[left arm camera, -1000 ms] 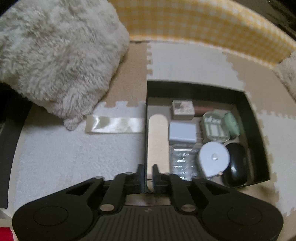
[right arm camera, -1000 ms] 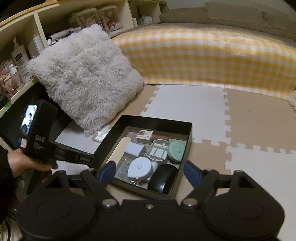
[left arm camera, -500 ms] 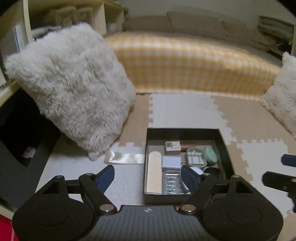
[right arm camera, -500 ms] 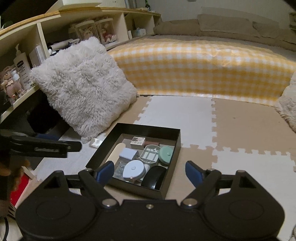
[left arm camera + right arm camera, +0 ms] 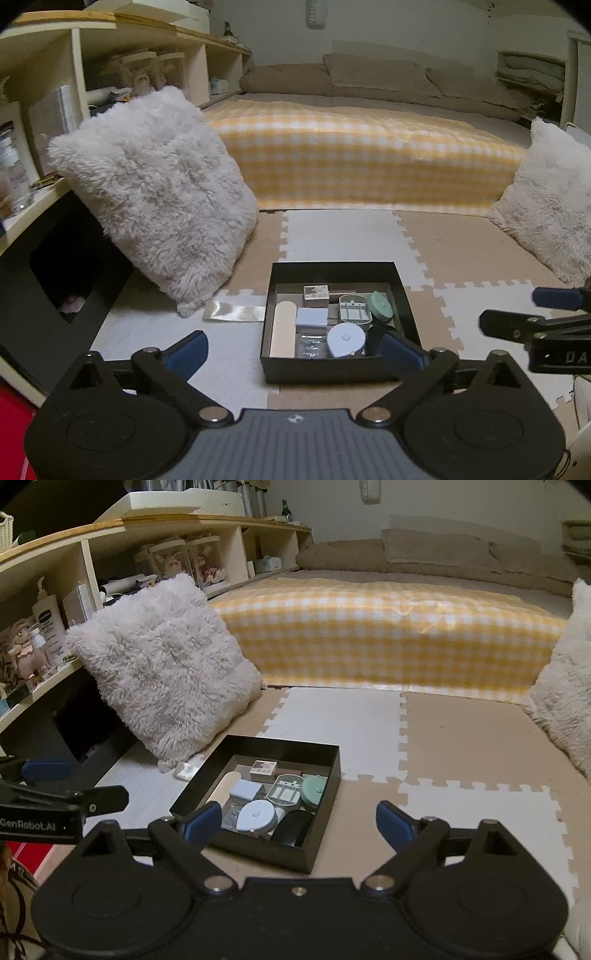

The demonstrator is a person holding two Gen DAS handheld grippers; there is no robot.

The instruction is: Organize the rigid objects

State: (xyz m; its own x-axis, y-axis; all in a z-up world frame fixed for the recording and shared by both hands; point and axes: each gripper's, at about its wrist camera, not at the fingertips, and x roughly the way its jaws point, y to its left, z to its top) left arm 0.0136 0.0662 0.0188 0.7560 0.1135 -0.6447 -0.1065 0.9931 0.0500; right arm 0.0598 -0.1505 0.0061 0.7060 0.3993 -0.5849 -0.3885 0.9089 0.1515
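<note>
A black open box (image 5: pixel 317 369) (image 5: pixel 321 845) sits on the foam floor mat. Inside lie a beige oblong piece (image 5: pixel 282 328), a pale blue block (image 5: pixel 312 316), a white round tape measure (image 5: pixel 345 339) (image 5: pixel 256 815), a black mouse (image 5: pixel 291 830), a green round lid (image 5: pixel 380 304), a grey-green tray piece (image 5: pixel 354 308) and a small printed box (image 5: pixel 316 293). My left gripper (image 5: pixel 293 354) is open and empty, raised before the box. My right gripper (image 5: pixel 298 825) is open and empty, raised above the box's near side.
A shaggy white cushion (image 5: pixel 159 192) leans left of the box, another (image 5: pixel 550 199) at the right. A shiny flat strip (image 5: pixel 234 314) lies on the mat beside the box. A yellow checked bed (image 5: pixel 362 155) runs behind. Shelves (image 5: pixel 74 602) line the left.
My left gripper let go of the beige oblong piece in the box, opened wide and pulled back and up. My right gripper also drew back and rose; it stayed open.
</note>
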